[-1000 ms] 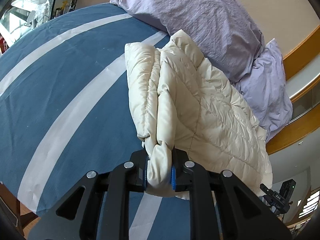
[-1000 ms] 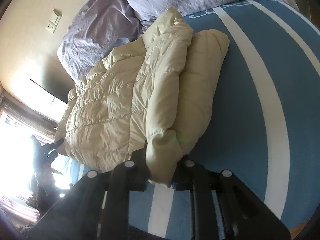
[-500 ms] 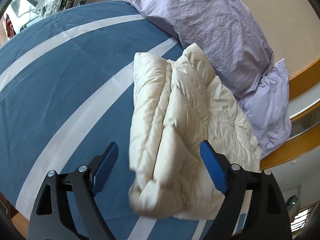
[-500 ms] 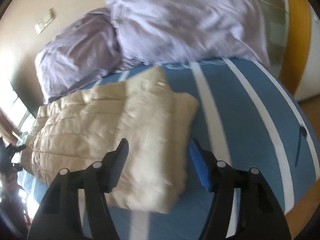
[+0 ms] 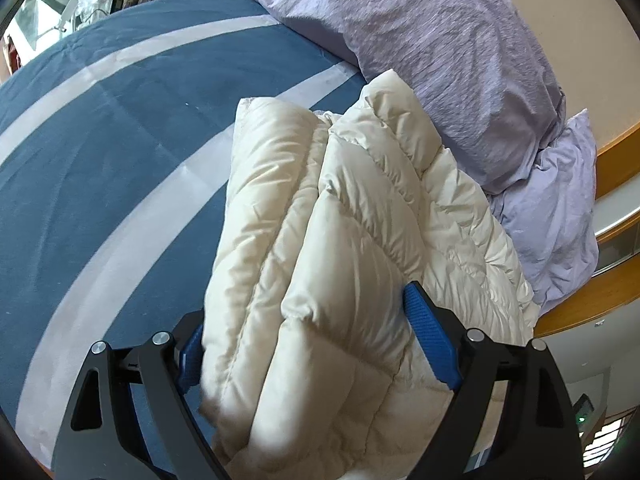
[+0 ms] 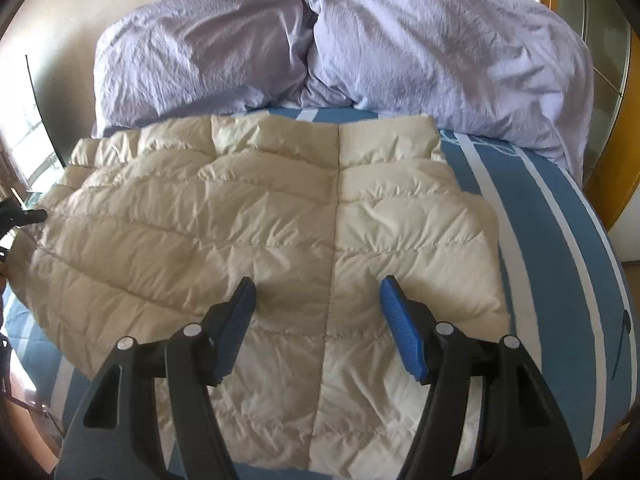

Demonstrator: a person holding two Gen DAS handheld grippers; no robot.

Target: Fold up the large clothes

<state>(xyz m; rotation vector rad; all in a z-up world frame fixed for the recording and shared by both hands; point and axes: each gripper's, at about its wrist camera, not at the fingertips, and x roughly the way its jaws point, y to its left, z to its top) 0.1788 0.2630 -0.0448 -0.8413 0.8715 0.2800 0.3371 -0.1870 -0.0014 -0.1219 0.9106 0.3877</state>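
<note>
A cream quilted puffer jacket (image 5: 340, 240) lies folded on the blue bed cover with white stripes (image 5: 100, 160). In the left wrist view my left gripper (image 5: 304, 344) is open, its blue pads wide on either side of the jacket's near folded end. In the right wrist view the jacket (image 6: 260, 220) lies flat and broad below the pillows. My right gripper (image 6: 316, 312) is open just above the jacket's near half, holding nothing.
Two lilac pillows (image 6: 320, 40) lie at the head of the bed against a beige wall. A wooden frame (image 5: 592, 292) runs along the bed's side. The blue striped cover (image 6: 560, 240) extends right of the jacket. A window and clutter (image 5: 80, 0) show far left.
Both grippers were shut on the jacket's folded edge a second ago. They opened and let it go. The left has moved back in around the fold; the right has swung over the jacket.
</note>
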